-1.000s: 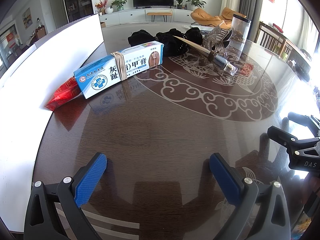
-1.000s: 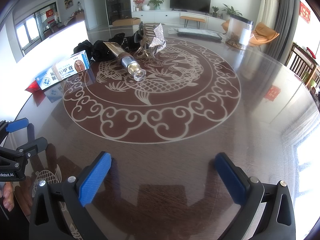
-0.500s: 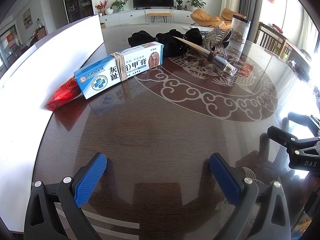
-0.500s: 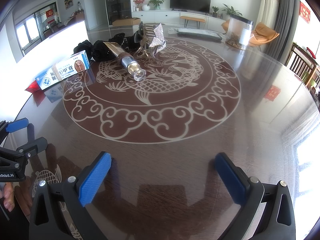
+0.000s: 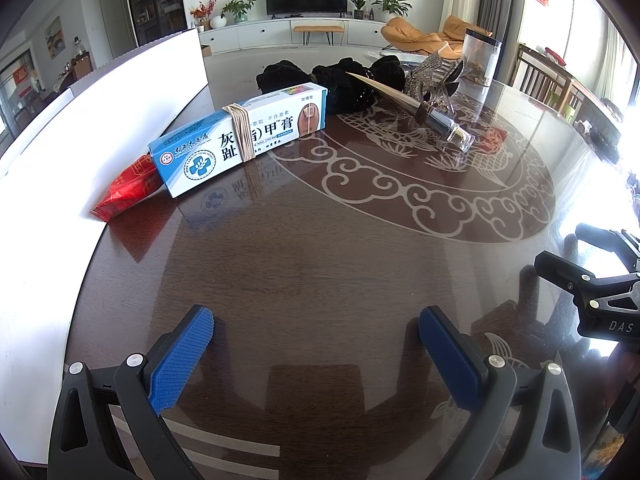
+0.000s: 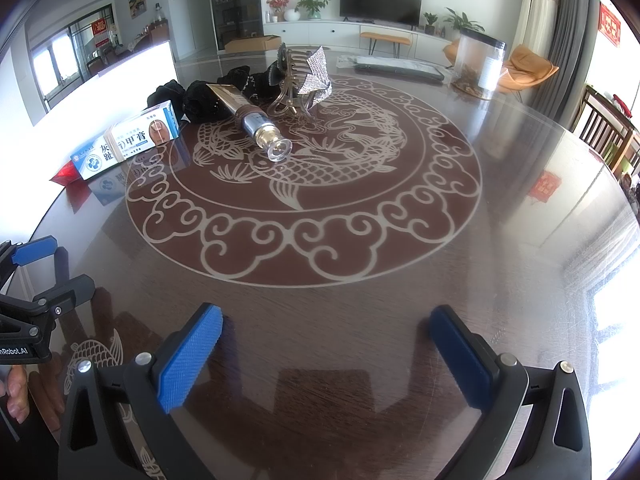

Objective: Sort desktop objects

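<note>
On the round dark table a blue-and-white cream box [image 5: 244, 138] bound with rubber bands lies at the far left, also in the right wrist view [image 6: 128, 142]. A red packet [image 5: 128, 188] lies beside it. A gold tube [image 5: 420, 108] with a silver cap lies further right, also in the right wrist view [image 6: 250, 118]. Black scrunchies [image 5: 344, 80] and a hair claw with a silver bow [image 6: 300, 78] sit behind. My left gripper [image 5: 316, 336] is open and empty near the front edge. My right gripper [image 6: 326, 340] is open and empty, to its right.
A white board [image 5: 80, 120] stands along the table's left edge. A clear jar with a black lid [image 6: 480, 64] and a flat dark pouch [image 6: 400, 66] sit at the far side. A carp pattern [image 6: 312, 168] marks the table's middle. Chairs stand at the right.
</note>
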